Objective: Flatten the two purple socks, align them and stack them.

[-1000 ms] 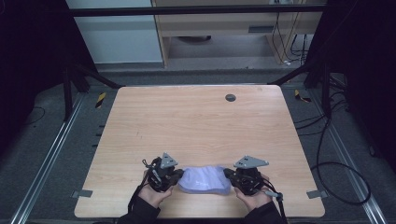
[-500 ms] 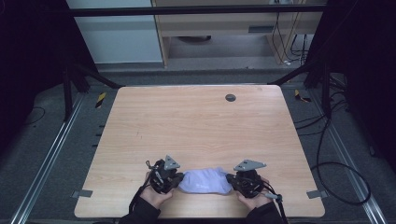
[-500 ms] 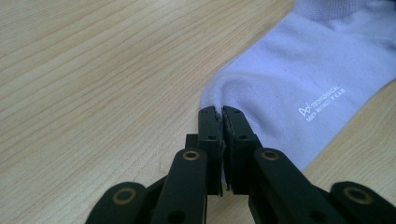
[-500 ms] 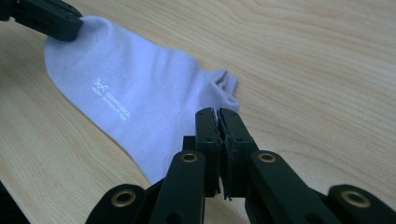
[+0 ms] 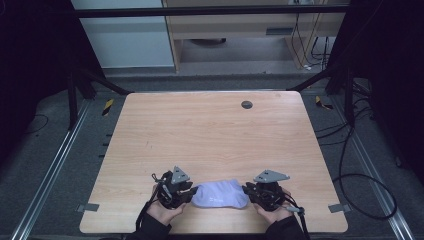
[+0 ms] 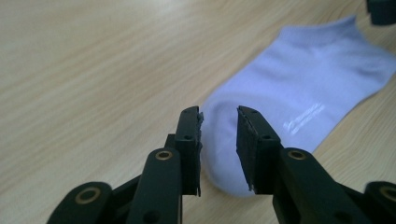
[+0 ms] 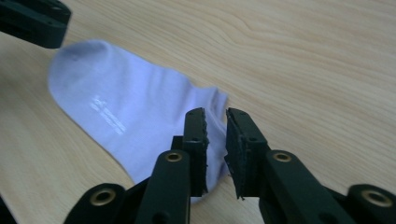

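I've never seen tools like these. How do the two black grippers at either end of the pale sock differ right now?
The left gripper sits at the sock's rounded toe end, the right gripper at its open cuff end. The left one's fingers stand a little wider apart than the right one's. In the high view the left points right, the right points left. Both are black, hand-held, low over the wooden table, with the sock's edge between their parted fingers.

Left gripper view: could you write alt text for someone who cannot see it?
A flat pale lilac fabric sock lies on a light wooden table, its rounded end between the open black jaws of the left gripper.
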Available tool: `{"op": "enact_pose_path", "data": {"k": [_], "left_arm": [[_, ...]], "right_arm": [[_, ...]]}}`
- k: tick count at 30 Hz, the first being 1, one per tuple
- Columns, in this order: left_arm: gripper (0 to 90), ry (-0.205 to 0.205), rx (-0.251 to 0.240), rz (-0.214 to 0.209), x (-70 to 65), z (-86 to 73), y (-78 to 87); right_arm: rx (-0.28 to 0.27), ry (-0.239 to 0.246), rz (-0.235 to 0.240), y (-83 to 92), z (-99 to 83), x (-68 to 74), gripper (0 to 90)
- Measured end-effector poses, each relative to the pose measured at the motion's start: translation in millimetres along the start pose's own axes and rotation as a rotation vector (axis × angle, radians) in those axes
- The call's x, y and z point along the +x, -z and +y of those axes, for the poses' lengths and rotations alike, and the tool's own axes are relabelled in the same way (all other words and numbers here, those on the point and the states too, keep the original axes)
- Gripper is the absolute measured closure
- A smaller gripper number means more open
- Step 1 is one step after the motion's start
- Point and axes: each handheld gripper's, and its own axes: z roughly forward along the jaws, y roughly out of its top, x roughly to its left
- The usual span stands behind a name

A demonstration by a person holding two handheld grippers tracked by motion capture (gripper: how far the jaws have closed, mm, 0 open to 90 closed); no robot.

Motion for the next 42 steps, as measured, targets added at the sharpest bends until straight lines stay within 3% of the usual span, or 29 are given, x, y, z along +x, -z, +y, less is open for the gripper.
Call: {"op": "enact_pose_path", "data": {"k": [2,5,11,13,18,21,24,30,37,42], "left_arm": [[71.5,-0.020,-0.047,-0.004,-6.0,5.7,-1.3],[76.3,-0.048,-0.053,0.000,-15.0,9.2,-12.1],[84.1,-0.101,0.043,0.012,-25.8,5.4,-38.8],[85.0,-0.098,0.071,0.008,-24.9,1.7,-42.5],[84.6,-0.103,0.078,0.005,-25.5,-0.3,-43.8],[81.5,-0.092,0.071,-0.012,-24.5,0.1,-42.2],[74.9,-0.084,0.026,-0.017,-21.3,2.6,-33.8],[59.0,-0.035,-0.098,0.007,1.6,5.6,-10.1],[42.0,0.028,-0.147,0.088,41.1,-1.8,8.7],[33.7,0.048,-0.162,0.153,69.0,-14.7,17.2]], "right_arm": [[-0.020,0.018,0.033,-1.2,0.6,3.6,83.2],[-0.004,0.034,0.079,-10.9,-1.3,8.1,85.4],[0.047,0.057,0.083,-26.5,-10.2,8.7,87.5],[0.051,0.056,0.083,-26.5,-11.4,6.9,87.7],[0.051,0.053,0.078,-26.7,-16.6,3.1,87.3],[0.050,0.050,0.081,-26.3,-15.2,3.2,85.4],[0.023,0.051,0.090,-22.7,-11.8,1.3,81.5],[-0.091,0.008,0.047,-4.4,-3.9,-17.4,65.0],[-0.150,-0.046,-0.068,7.1,-6.9,-48.8,35.6],[-0.145,-0.076,-0.127,12.2,-11.7,-69.3,23.7]]}}
